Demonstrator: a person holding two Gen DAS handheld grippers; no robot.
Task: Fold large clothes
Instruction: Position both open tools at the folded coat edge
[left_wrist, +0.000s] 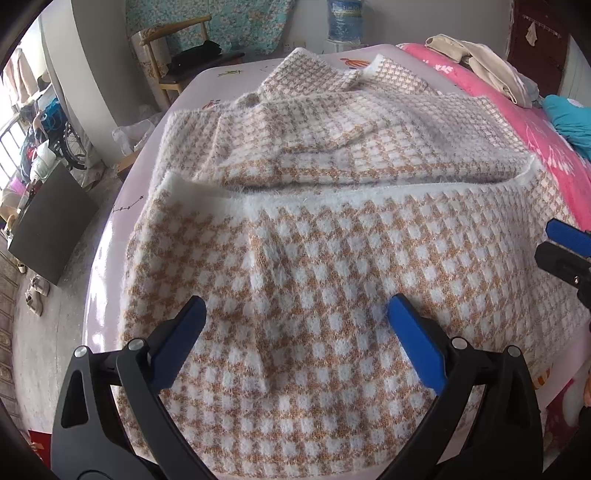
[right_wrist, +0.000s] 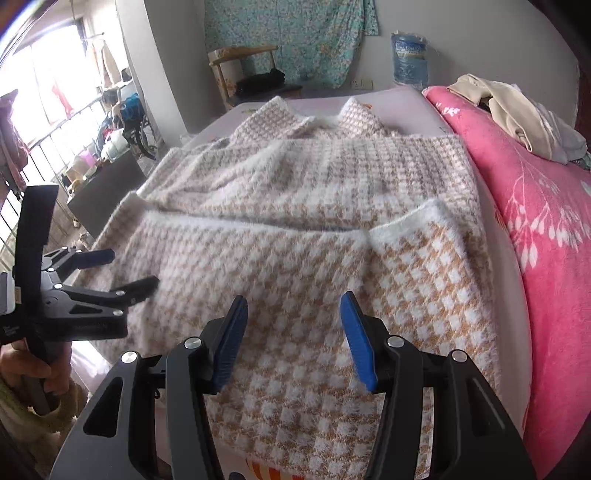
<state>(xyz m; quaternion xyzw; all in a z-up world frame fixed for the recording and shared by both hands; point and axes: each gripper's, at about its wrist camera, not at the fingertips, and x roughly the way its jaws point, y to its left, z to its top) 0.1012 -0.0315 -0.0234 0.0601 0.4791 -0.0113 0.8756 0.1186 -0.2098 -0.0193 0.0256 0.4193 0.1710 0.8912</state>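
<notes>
A fuzzy tan-and-white houndstooth sweater (left_wrist: 332, 229) lies spread on the bed, its near part folded over with a white hem edge (left_wrist: 229, 195) across the middle. It also shows in the right wrist view (right_wrist: 295, 229). My left gripper (left_wrist: 295, 310) is open just above the near fold, holding nothing; it also shows at the left of the right wrist view (right_wrist: 131, 269). My right gripper (right_wrist: 293, 306) is open above the sweater's near right part, empty; its tips show at the right edge of the left wrist view (left_wrist: 554, 240).
The bed has a pale lilac sheet (left_wrist: 207, 85) and a pink floral blanket (right_wrist: 546, 229) along the right side with a beige garment pile (right_wrist: 517, 110) on it. A wooden chair (right_wrist: 240, 74) and a water jug (right_wrist: 410, 59) stand beyond. A dark panel (left_wrist: 48, 221) stands on the floor left.
</notes>
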